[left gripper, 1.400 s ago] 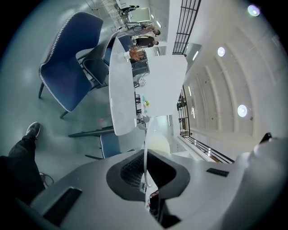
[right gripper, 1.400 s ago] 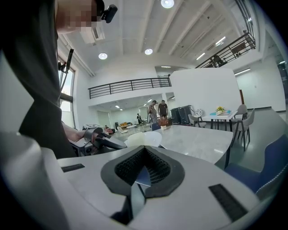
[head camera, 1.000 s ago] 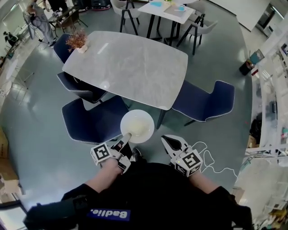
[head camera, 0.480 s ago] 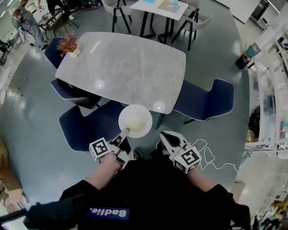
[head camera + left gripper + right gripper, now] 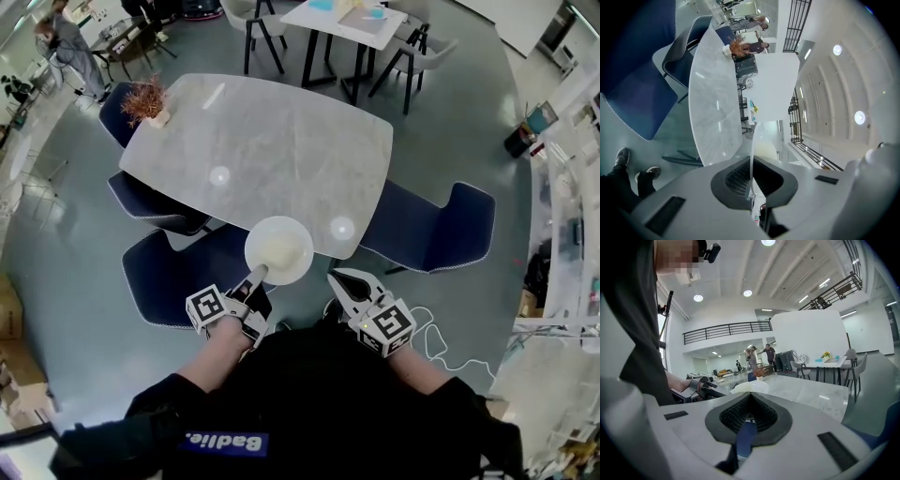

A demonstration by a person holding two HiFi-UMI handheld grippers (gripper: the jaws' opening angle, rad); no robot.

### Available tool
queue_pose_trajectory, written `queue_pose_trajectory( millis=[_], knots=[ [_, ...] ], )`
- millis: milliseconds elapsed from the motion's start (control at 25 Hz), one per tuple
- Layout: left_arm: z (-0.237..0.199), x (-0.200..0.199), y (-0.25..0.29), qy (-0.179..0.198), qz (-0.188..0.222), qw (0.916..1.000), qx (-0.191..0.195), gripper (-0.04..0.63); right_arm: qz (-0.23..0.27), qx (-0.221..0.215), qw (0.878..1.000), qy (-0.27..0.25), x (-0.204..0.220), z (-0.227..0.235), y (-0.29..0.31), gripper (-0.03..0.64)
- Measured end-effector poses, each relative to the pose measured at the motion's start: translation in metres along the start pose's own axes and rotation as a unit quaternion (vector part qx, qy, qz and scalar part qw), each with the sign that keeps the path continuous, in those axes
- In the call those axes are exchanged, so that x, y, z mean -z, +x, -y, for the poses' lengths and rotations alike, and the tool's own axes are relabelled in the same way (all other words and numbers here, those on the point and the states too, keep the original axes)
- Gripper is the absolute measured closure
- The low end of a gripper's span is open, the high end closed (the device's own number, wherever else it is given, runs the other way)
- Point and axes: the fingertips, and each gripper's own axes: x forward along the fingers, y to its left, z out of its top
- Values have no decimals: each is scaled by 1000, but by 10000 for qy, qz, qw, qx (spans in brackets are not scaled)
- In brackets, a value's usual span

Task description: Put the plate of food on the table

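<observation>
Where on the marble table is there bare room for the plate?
Nearly the whole marble table is bare, from the near edge by the plate to the far side. Only its far left corner is taken, by a potted plant. Around it, blue chairs crowd the floor.

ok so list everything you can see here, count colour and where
table: one, grey marble, centre of the head view
chairs: four, dark blue, three on the table's left, one on its right
potted plant: one, reddish-brown in a pale pot, far left corner of the table
plate: one, white with pale food, in the air by the table's near edge
far table: one, white with dark legs, top of the head view
cable: one, white, on the floor at right
people: at least two, one in a dark top, far end of the room
left gripper: one, white and black, shut on the plate's rim
right gripper: one, white and black, shut, empty, right of the plate
</observation>
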Motion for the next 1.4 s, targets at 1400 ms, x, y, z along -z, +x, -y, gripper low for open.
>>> queue_pose_trajectory(
  millis=[1400],
  knots=[
    [-116,-162,200,-199,128,9987,-458,584,-679,665,9948,377,-21,108,82,607]
  ],
)
